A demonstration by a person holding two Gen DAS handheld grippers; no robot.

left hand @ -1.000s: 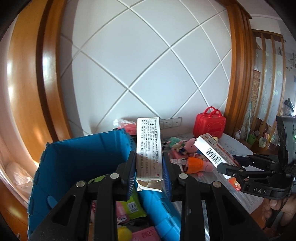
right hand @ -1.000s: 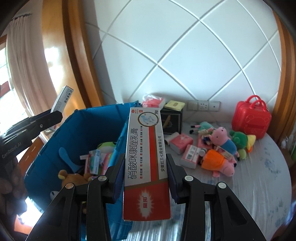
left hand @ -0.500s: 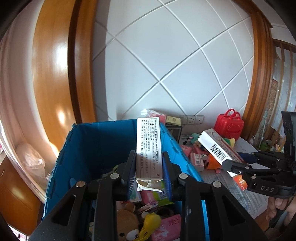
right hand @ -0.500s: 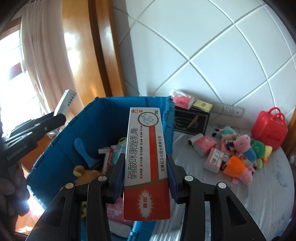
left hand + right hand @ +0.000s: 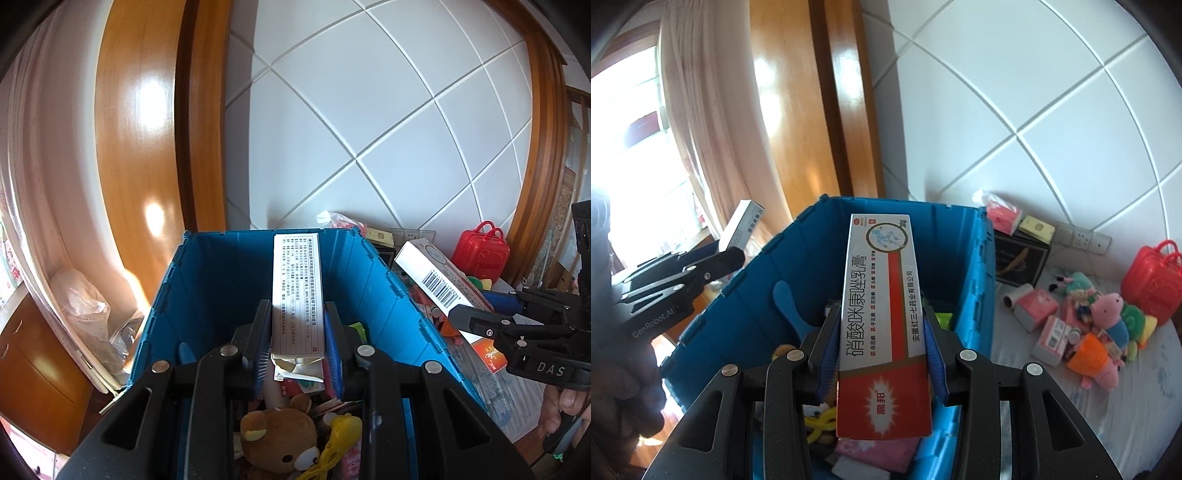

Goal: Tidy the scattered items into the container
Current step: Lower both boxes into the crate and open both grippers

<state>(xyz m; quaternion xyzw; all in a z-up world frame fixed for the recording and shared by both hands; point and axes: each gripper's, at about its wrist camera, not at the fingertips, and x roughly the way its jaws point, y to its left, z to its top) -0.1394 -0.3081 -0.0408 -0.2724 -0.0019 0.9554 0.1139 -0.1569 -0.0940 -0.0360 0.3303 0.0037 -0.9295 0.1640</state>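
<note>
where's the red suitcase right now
The red suitcase sits at the far right of the right wrist view, on the white table by the wall, just behind the pig plush.

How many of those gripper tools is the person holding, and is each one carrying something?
2. The left gripper clamps a white printed box over the blue crate; the right gripper clamps a red-and-white box above it.

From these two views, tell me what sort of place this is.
Probably a child's bedroom at home. A padded white wall panel like a headboard backs a sheet-covered surface scattered with plush toys, and a curtained window is at the side.
</note>
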